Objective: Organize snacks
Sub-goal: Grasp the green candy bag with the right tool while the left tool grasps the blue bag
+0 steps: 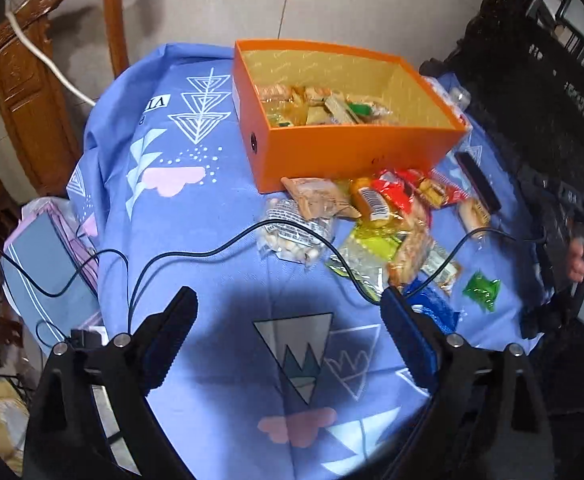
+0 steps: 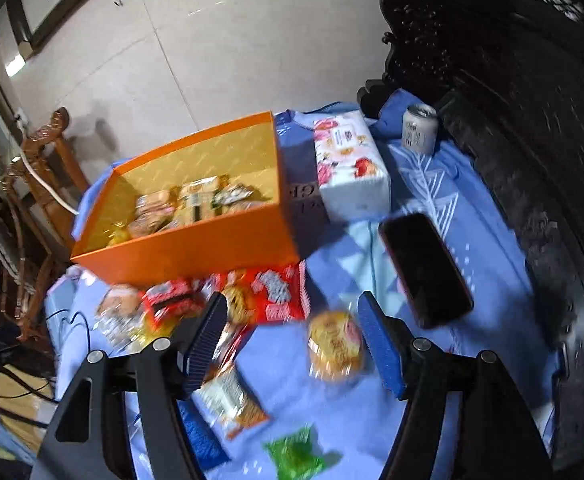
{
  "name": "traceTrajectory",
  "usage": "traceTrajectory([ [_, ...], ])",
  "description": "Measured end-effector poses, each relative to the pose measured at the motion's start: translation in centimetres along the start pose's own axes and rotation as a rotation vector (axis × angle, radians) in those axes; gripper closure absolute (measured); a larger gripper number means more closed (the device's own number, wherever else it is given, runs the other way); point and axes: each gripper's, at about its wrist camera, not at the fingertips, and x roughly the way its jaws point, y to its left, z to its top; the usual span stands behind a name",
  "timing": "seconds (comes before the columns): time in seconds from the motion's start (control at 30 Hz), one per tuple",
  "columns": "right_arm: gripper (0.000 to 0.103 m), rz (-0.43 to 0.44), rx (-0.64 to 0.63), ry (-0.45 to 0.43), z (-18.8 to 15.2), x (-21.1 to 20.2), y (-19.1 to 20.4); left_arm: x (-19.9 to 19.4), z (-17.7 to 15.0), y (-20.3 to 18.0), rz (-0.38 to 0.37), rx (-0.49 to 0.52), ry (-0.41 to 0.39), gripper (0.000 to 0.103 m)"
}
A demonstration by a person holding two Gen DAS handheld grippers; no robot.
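Snacks (image 1: 376,220): loose heap on the blue cloth (image 1: 220,240), just in front of the orange box (image 1: 356,148), w/ a few strays nearer the cameras. Box already holds a layer of packets, so I'd judge the job roughly mid-way: some in, a good pile left out.

Right wrist view: a round yellow-orange bun pack (image 2: 335,344) lies on the cloth just beside the blue right-hand pad, a green candy (image 2: 295,455) nearer the camera, an orange-white wafer pack (image 2: 234,400) under the left finger. Picture is smeared, so exact gaps are hard to call.

R gripper (image 2: 292,340): jaws apart, nothing pinched; bun pack sits inside the gap towards one side, no pad pressing on it as far as I can tell. L gripper (image 1: 288,340): spread wide over bare cloth, empty, snacks well ahead of it.

Step in hand, my read: between picks, R lining up on the bun.

Next move calls for: centre the jaws on the bun, lower, close gently (soft, crinkly wrap), then lift over the box's near wall and drop in.

Beyond: phone (image 2: 426,268) right of the bun, tissue pack (image 2: 352,168) and can (image 2: 420,128) past the box; a thin black cable (image 1: 212,250) crosses the heap, could snag.
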Motion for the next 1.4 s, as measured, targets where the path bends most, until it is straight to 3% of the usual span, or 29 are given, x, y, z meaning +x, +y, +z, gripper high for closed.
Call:
traceTrajectory([
  [0.17,0.034,0.108,-0.072,0.018,-3.5,-3.4,1.9,-0.6,1.7,-1.8,-0.037,-0.062,-0.101,0.011],
  [0.3,0.034,0.198,-0.151,0.089,-7.5,-3.6,3.9,1.7,3.7,-4.7,-0.098,-0.104,-0.148,0.005],
  [0.4,0.034,0.178,-0.204,0.148,-10.9,-2.2,4.4,5.4,3.5,-7.8,-0.138,-0.118,-0.093,0.005],
  [0.57,0.034,0.09,-0.126,0.201,-14.1,0.7,1.9,11.0,0.1,-12.4,-0.135,-0.066,0.041,0.005],
  [0.73,0.034,0.062,-0.177,0.209,-14.1,3.3,0.9,13.3,-4.7,-16.2,-0.045,0.163,0.096,0.005],
  [0.87,0.035,0.04,-0.318,0.247,-13.7,6.0,1.6,14.7,-7.2,-17.8,0.018,0.288,0.104,0.005],
  [0.97,0.043,0.063,-0.383,0.263,-13.8,6.8,1.9,15.4,-7.4,-17.9,0.03,0.302,0.089,0.004],
  [1.0,0.054,0.062,-0.4,0.272,-13.9,7.0,2.0,15.7,-7.3,-18.3,0.032,0.309,0.085,0.005],
  [1.03,0.057,0.051,-0.422,0.292,-14.0,7.3,2.1,16.1,-7.3,-18.6,0.02,0.322,0.096,0.005],
  [1.1,0.056,0.048,-0.448,0.312,-14.5,7.6,2.1,17.5,-7.7,-19.3,0.023,0.37,0.148,0.004],
  [1.2,0.059,0.055,-0.445,0.308,-15.0,7.4,1.7,17.9,-7.9,-20.0,0.026,0.412,0.138,0.005],
  [1.33,0.063,0.063,-0.385,0.284,-14.9,6.3,1.0,17.6,-7.5,-19.0,-0.031,0.334,0.129,0.024],
  [1.4,0.063,0.076,-0.336,0.265,-14.6,5.5,0.6,17.2,-7.5,-18.6,-0.04,0.322,0.118,0.027],
])
